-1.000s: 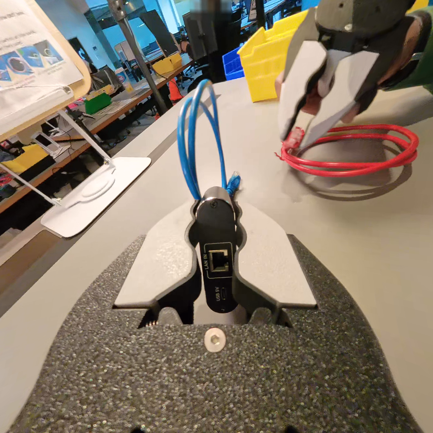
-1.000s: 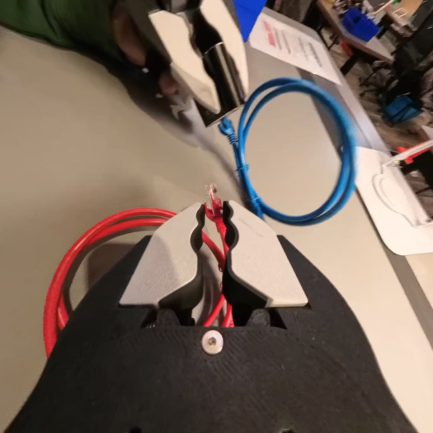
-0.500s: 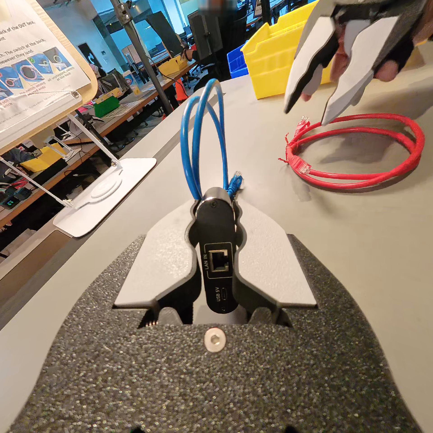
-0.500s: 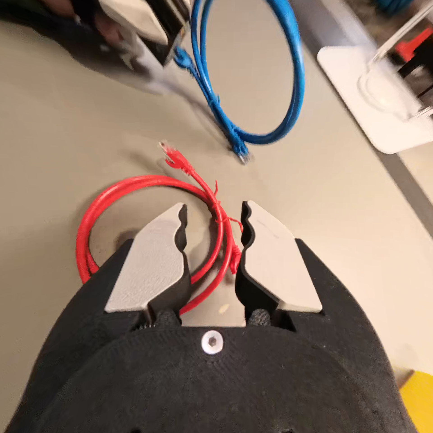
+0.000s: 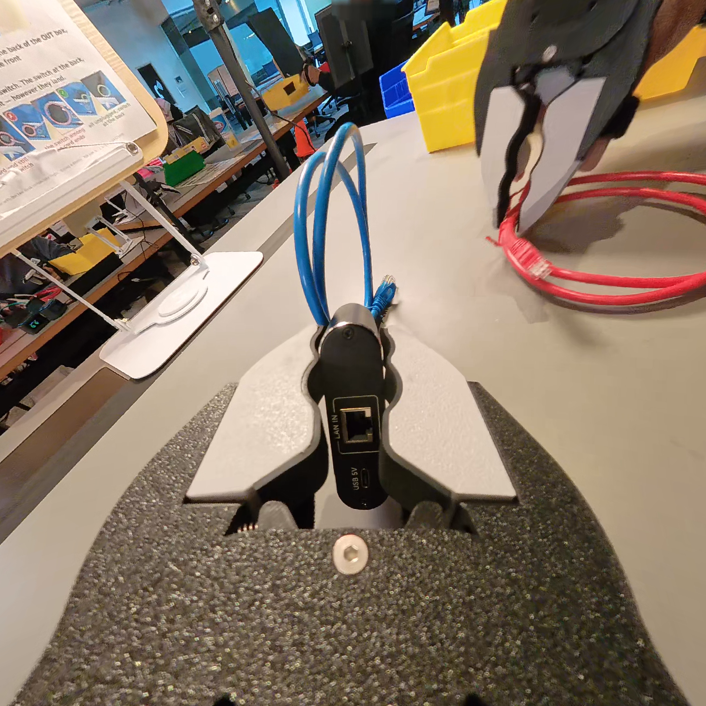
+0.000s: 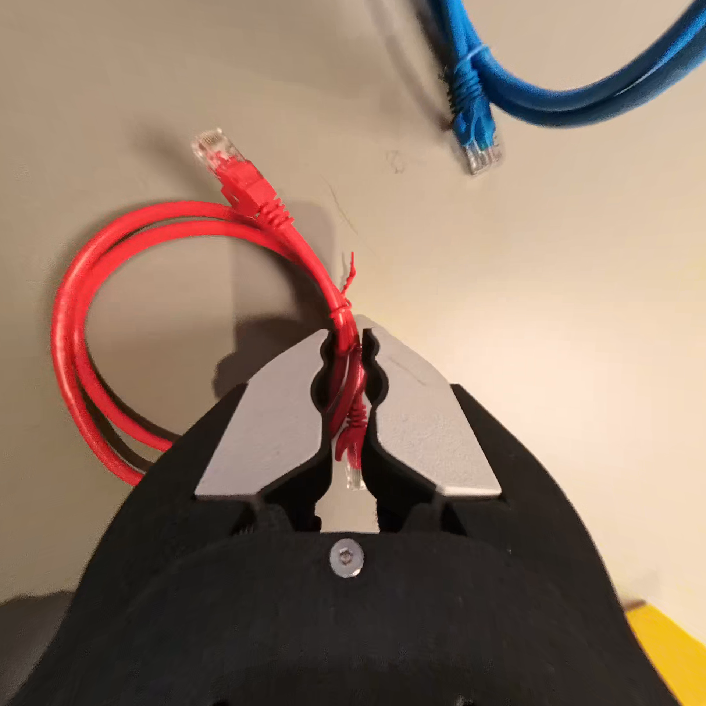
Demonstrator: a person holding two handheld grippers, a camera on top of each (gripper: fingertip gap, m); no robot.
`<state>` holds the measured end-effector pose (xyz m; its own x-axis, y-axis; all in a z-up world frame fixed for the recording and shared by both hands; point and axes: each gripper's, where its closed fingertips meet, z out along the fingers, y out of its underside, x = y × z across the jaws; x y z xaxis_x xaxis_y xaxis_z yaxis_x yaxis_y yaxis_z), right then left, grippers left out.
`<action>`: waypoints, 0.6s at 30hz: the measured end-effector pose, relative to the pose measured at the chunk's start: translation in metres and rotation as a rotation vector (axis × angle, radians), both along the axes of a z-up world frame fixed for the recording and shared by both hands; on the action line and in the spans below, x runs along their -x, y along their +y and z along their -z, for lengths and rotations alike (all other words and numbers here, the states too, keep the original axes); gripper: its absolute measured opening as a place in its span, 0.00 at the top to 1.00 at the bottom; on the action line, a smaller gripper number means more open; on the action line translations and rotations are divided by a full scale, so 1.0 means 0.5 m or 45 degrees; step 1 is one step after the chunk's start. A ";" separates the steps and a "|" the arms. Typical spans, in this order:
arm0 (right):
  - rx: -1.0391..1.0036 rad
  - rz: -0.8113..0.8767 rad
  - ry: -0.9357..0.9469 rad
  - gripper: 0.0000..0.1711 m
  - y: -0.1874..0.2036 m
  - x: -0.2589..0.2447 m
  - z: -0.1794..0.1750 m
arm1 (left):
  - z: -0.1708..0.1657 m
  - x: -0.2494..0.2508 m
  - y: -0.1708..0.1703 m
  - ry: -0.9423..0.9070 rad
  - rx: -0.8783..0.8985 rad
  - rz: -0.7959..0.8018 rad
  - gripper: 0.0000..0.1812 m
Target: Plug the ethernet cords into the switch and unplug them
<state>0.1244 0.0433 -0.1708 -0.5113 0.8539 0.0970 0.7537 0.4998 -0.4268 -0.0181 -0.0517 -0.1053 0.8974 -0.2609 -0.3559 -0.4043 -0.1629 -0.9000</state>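
Switch clamped in the left tongs, red cord pinched by the right tongs.

In the left wrist view, the black switch is held upright between the closed fingers of the left gripper, its empty port facing the camera. Just beyond it, at 12 o'clock, the blue cord is seen rising in a loop, with one plug hanging at the switch's far end. Farther off, at 2 o'clock, the right gripper is seen tips-down on the red cord, which is coiled on the grey table. In the right wrist view, the red cord is clamped at its tied bundle between the right gripper, one plug lying between the fingers, the other lying free at 11 o'clock. Yellow bins are seen at the table's far edge.
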 end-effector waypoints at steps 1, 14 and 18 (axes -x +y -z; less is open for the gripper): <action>0.010 0.024 0.058 0.92 -0.004 -0.007 -0.018 | 0.000 0.000 0.000 0.000 0.000 -0.001 0.85; -0.534 0.821 0.719 0.92 0.357 -0.376 -0.453 | 0.007 -0.002 0.003 0.033 0.015 -0.014 0.85; -0.641 0.921 0.685 0.92 0.444 -0.474 -0.406 | 0.008 -0.002 0.004 0.047 0.017 -0.019 0.85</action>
<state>0.3616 0.2651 0.0324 0.3254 0.7372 0.5922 0.7162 0.2167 -0.6634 -0.0168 -0.0498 -0.1094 0.8877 -0.2522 -0.3853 -0.4344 -0.1810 -0.8824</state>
